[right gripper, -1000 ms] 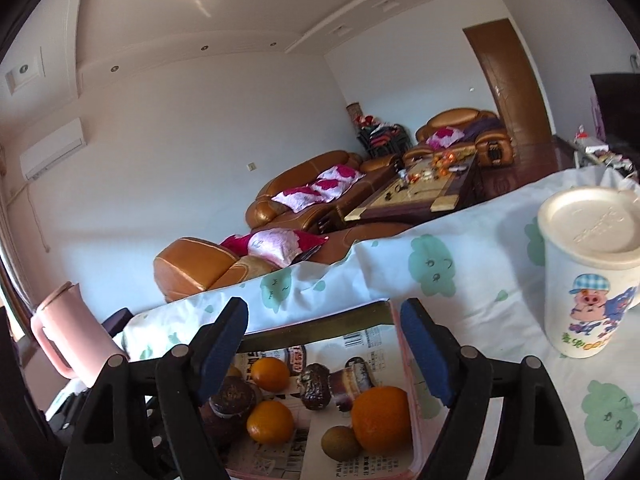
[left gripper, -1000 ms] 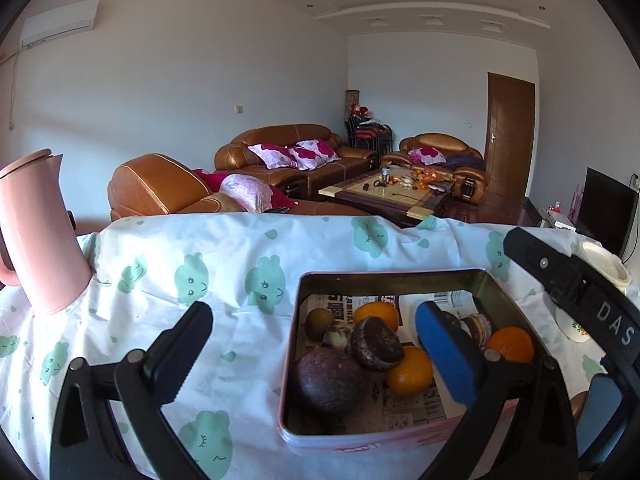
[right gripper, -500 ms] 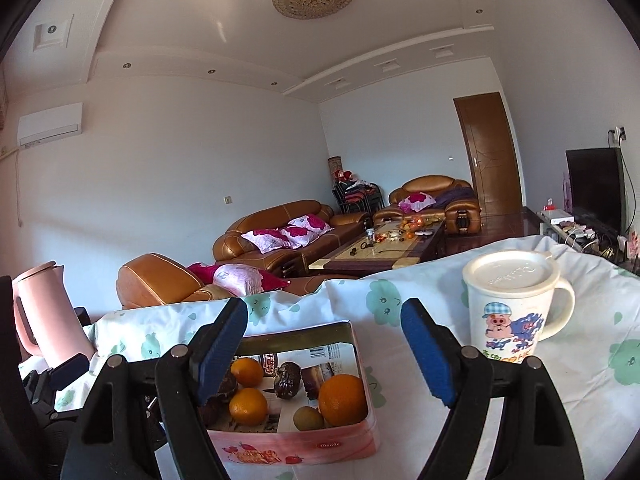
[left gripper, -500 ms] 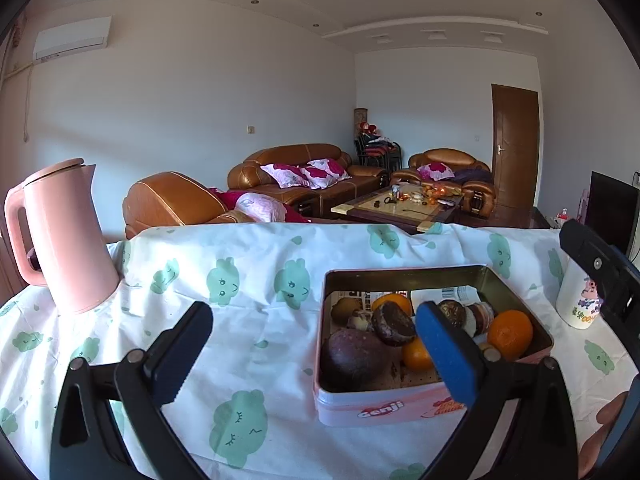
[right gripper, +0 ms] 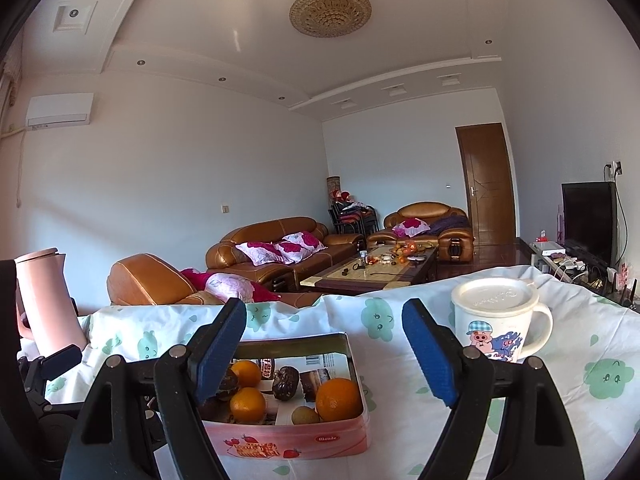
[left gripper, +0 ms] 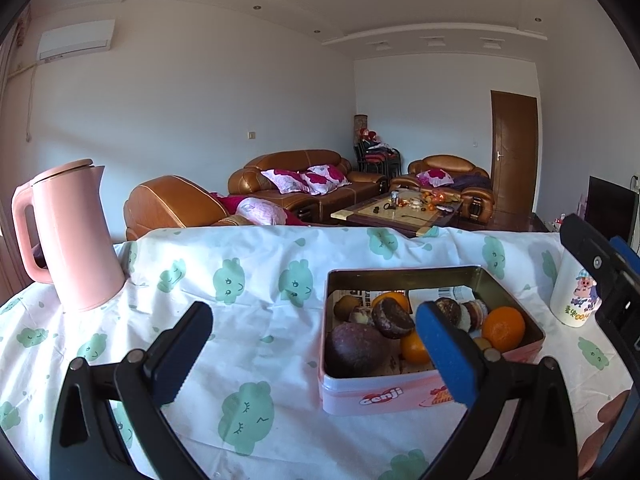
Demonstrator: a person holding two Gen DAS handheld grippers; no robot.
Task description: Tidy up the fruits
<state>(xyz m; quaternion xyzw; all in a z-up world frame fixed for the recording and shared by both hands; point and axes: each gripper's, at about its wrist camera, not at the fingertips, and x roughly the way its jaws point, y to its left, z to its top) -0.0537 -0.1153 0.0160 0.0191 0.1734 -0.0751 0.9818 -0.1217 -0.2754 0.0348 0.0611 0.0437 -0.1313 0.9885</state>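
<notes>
Left gripper (left gripper: 314, 344): jaws wide apart, nothing between the pads. Right gripper (right gripper: 324, 346): jaws likewise apart, empty.

Against the frame a second back: both grippers have drawn away from the pink tin (left gripper: 404, 394). Then the tin filled the lower left-wrist view with the left gripper's right finger inside its outline; now the whole tin shows, its front label readable, with more of the printed cloth on the tabletop (left gripper: 256, 280) in sight. The right view has levelled out from a strong tilt; ceiling lamp (right gripper: 330, 10) now in frame.

Fruit all sits in the tin, on newspaper lining: large orange (left gripper: 503, 328) at the right side, dark purple fruit (left gripper: 354, 346) at front left, smaller oranges and dark brown pieces between, kind hard to make out.

Left view only: pink kettle (left gripper: 74, 236) in full, standing far left on the cloth, well apart from the tin. Right view shows just a slice of it.

Right view only: lidded cartoon mug (right gripper: 496, 326) whole, handle to the right, near the tin's right; television (right gripper: 588, 220) along the wall.
</notes>
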